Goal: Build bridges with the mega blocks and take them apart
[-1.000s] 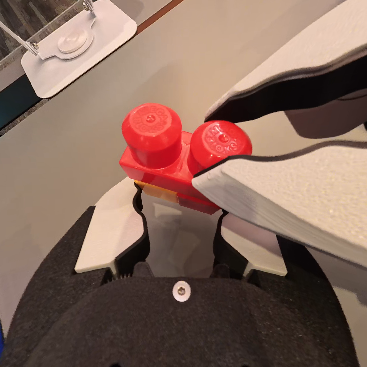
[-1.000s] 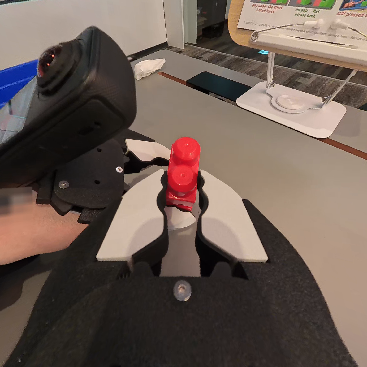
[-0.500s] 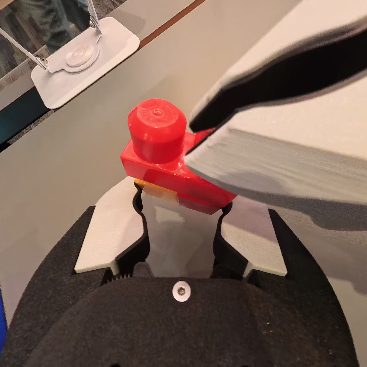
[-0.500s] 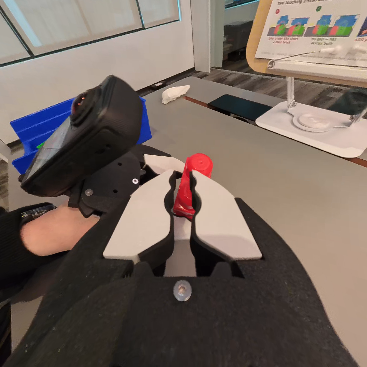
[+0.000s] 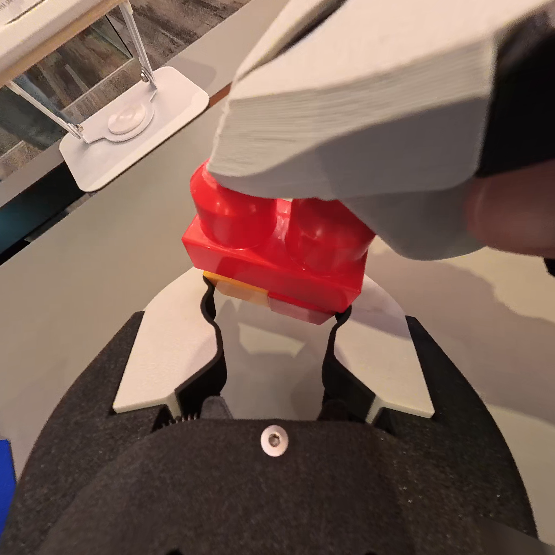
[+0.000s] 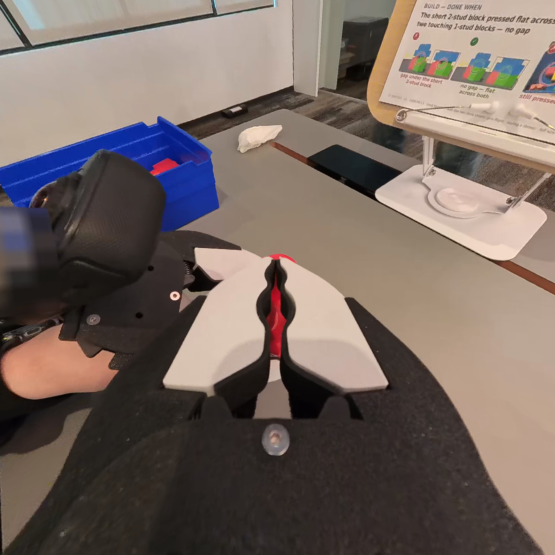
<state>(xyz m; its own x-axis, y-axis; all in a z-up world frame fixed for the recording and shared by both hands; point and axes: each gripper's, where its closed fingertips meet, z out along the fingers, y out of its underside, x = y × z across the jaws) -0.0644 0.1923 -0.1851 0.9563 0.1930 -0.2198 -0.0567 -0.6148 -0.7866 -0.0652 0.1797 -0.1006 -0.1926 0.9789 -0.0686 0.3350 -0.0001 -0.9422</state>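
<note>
A red two-stud block (image 5: 270,264) sits across a yellow block (image 5: 240,289) and a red block (image 5: 297,307). My left gripper (image 5: 274,300) is shut on these two lower blocks and holds the stack just above the grey table (image 5: 90,270). My right gripper (image 6: 276,265) is shut, and its white fingers (image 5: 345,126) lie flat on top of the two studs. In the right wrist view only a red strip of the two-stud block (image 6: 274,321) shows through the gap between its fingers. A left gripper finger (image 6: 222,261) shows just left of it. The lower blocks are hidden there.
A blue bin (image 6: 186,180) holding a red block (image 6: 163,166) stands at the back left. A white stand (image 6: 462,210) carries an instruction board. A crumpled white tissue (image 6: 258,138) and a dark flat slab (image 6: 351,168) lie at the table's far edge.
My right gripper has let go of the stud it pinched, closed its fingers, and shifted over the top of the red two-stud block. My left gripper still holds the lower blocks.
</note>
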